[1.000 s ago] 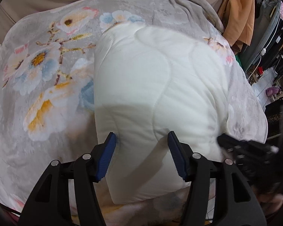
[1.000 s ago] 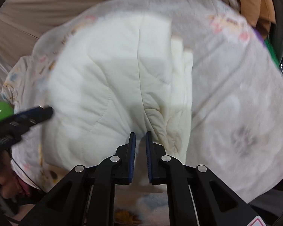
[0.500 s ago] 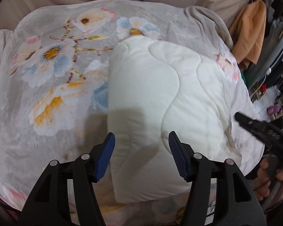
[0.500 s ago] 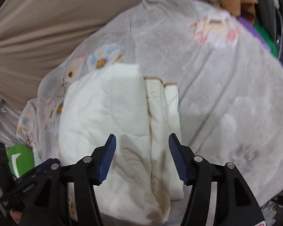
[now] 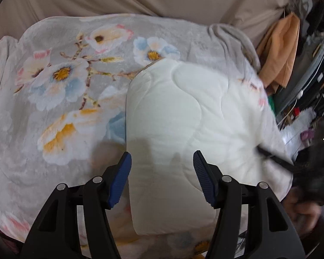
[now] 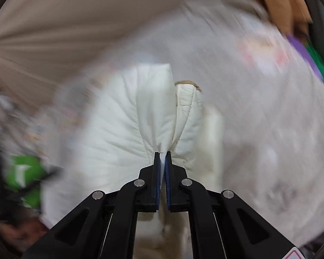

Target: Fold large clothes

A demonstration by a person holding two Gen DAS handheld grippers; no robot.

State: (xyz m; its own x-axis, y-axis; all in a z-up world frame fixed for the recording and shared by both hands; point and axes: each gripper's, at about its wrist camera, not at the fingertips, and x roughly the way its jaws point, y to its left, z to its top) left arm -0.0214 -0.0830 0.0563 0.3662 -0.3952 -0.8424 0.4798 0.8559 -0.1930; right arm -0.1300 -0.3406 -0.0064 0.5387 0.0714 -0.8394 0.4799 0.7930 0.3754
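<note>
White quilt (image 6: pixel 123 129): right hand-held gripper (image 6: pixel 162 157) closing, pinching its fold (left hand-held gripper (image 5: pixel 162 172) released).

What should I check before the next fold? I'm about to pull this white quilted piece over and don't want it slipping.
1. Right gripper has fabric: ok, its jaws are closing with a pinch of the white quilted garment between the pads.
2. Left gripper has a hold: not ok, jaws open above the garment, pads touching nothing.
3. Garment lies flat: not ok, it bunches into pleats at the right gripper in the right wrist view.
4. How many layers are pinched: cannot tell, the picture is blurred.
5. Room on the floral blanket: ok, bare blanket left of the garment.
</note>
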